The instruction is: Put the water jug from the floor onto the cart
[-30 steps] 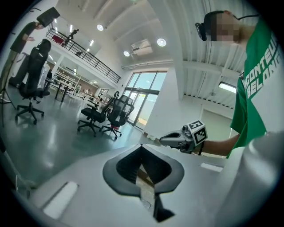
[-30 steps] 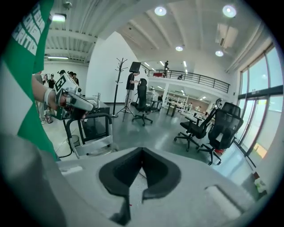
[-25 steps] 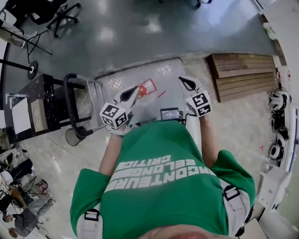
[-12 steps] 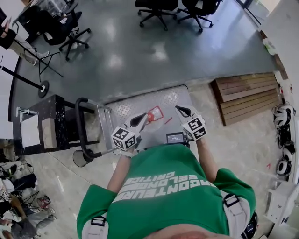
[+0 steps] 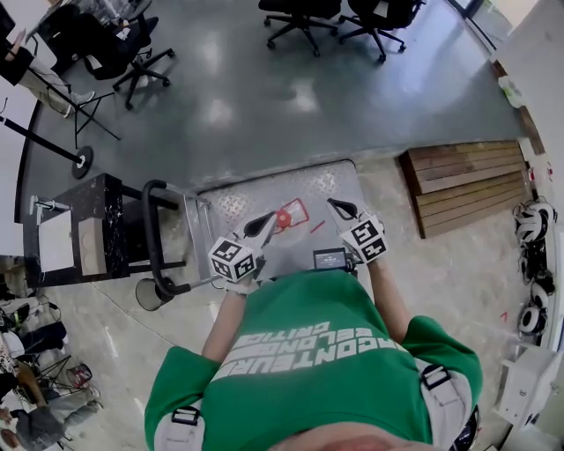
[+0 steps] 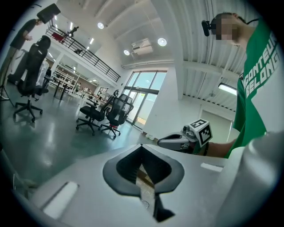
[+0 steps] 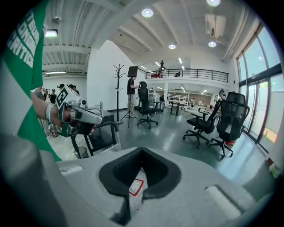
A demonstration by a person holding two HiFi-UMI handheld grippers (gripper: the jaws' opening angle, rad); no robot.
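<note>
Hovering left gripper point(image 5: 267, 219) and right gripper point(image 5: 336, 206), both pinched closed and empty, over the clear water jug point(image 5: 289, 216) on the cart point(image 5: 229, 207); likely heavy, sloshy, slick, so I'd grab its neck

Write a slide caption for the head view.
Person in a green shirt holds the left gripper and right gripper, both shut, above a diamond-plate cart; office chairs stand beyond.

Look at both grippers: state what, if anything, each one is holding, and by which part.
Nothing is held. The left gripper and the right gripper both have their jaws shut and empty, over the cart.
</note>
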